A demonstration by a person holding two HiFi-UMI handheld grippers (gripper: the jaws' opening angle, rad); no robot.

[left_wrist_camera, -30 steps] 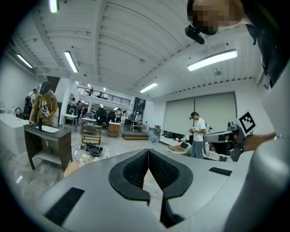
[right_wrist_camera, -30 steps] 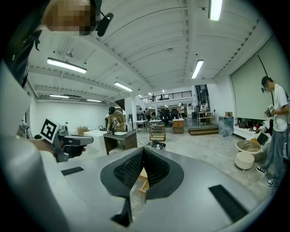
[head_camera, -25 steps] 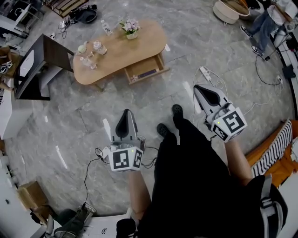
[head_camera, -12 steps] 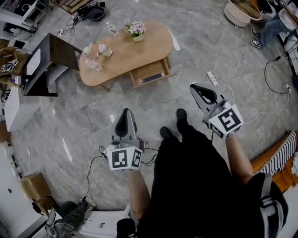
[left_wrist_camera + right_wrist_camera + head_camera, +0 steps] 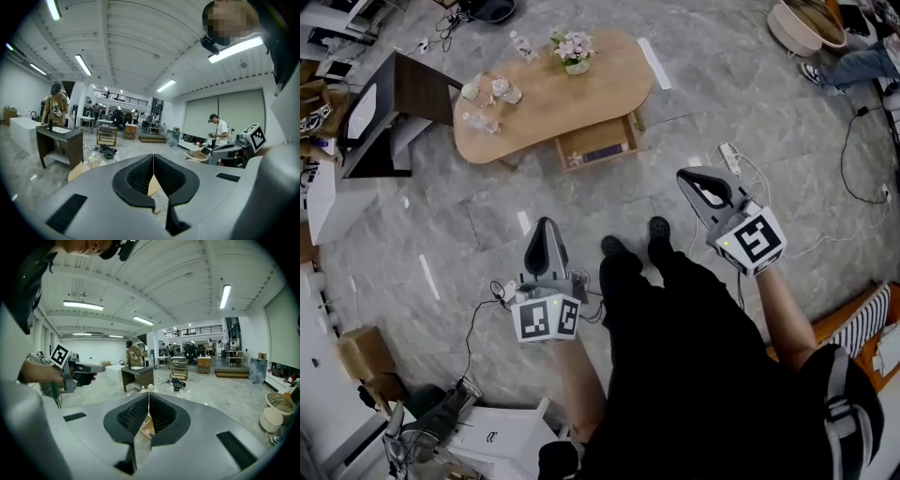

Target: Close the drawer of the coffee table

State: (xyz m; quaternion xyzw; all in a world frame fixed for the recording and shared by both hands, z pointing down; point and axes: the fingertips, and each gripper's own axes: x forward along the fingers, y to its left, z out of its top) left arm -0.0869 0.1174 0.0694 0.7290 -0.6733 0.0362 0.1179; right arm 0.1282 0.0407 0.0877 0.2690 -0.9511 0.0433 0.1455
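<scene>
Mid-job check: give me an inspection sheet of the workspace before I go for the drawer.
Surface: grey stone floor; wooden coffee table ahead.
Job's things: drawer pulled open on the table's near side.
Clutter: flower pot and glassware on the tabletop.
Grippers: left gripper and right gripper shut, empty, short of the table.
Cables: power strip and cords on the floor at the right.
Surroundings: dark side table, cardboard box.

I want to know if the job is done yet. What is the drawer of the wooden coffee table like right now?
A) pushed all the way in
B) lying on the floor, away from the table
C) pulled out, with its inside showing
C: in the head view the drawer sticks out from the near side of the coffee table, and its inside shows.
</scene>
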